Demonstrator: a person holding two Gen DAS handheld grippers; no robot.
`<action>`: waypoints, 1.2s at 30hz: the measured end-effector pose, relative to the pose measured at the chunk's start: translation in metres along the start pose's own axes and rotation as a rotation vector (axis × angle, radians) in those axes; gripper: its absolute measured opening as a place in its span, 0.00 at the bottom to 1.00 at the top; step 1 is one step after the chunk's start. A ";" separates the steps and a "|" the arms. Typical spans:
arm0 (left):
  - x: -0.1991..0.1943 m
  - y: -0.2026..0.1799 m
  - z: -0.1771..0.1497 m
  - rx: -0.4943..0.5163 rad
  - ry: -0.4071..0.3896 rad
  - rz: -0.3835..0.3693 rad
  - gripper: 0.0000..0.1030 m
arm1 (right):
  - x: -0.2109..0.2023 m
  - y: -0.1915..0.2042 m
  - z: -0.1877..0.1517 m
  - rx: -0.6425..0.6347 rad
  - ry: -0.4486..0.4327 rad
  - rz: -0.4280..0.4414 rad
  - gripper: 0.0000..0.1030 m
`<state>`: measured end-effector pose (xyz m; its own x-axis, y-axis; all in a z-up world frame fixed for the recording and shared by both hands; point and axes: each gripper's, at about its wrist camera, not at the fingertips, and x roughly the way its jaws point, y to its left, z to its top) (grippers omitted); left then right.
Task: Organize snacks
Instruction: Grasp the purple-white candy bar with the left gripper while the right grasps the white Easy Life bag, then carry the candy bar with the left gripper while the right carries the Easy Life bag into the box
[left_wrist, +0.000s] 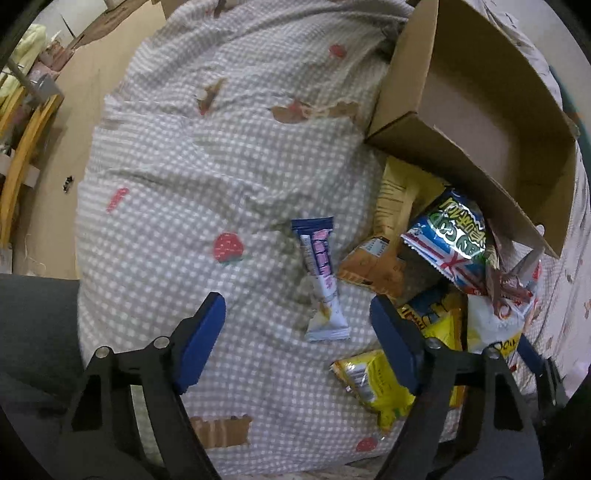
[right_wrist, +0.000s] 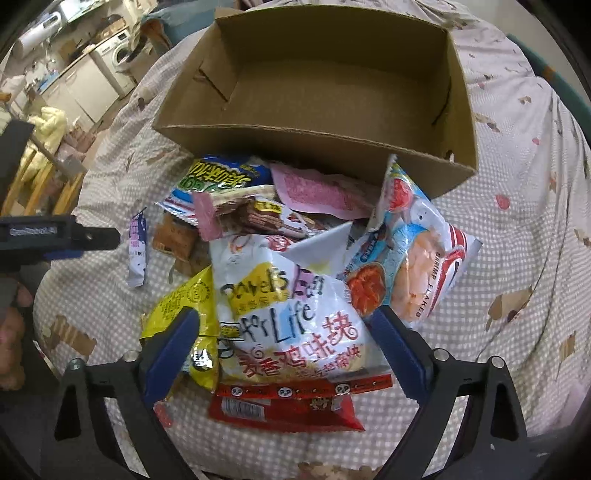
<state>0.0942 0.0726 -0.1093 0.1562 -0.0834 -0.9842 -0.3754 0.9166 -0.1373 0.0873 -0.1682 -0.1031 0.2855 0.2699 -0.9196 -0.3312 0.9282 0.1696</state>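
Observation:
A pile of snack packets lies on a checked bedcover in front of an empty cardboard box (right_wrist: 332, 92), which also shows in the left wrist view (left_wrist: 476, 110). My left gripper (left_wrist: 295, 325) is open above a white and blue snack bar (left_wrist: 323, 280) that lies apart from the pile. My right gripper (right_wrist: 284, 332) is open over a big white bag with red characters (right_wrist: 291, 317). Around it lie a yellow packet (right_wrist: 184, 306), a red packet (right_wrist: 284, 406), a shrimp flakes bag (right_wrist: 417, 251) and a blue-green bag (right_wrist: 218, 177). The left gripper shows in the right wrist view (right_wrist: 92, 238).
The checked bedcover (left_wrist: 192, 177) with strawberry prints covers a soft mound. Beyond it to the left are a wooden floor (left_wrist: 77, 96) and a wooden chair (left_wrist: 22, 147). Kitchen units with a washing machine (right_wrist: 122, 55) stand far back left.

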 end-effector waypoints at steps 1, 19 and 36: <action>0.004 -0.004 0.000 0.010 -0.001 0.010 0.75 | 0.000 -0.007 -0.001 0.033 0.012 0.025 0.89; 0.031 -0.021 -0.008 0.054 0.004 0.054 0.14 | 0.005 -0.001 -0.004 0.038 0.011 0.065 0.51; -0.060 -0.025 -0.021 0.132 -0.213 0.019 0.14 | -0.065 -0.031 -0.031 0.156 -0.166 0.244 0.39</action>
<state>0.0745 0.0467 -0.0497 0.3443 0.0052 -0.9388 -0.2599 0.9615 -0.0899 0.0509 -0.2228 -0.0597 0.3614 0.5149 -0.7773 -0.2699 0.8558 0.4414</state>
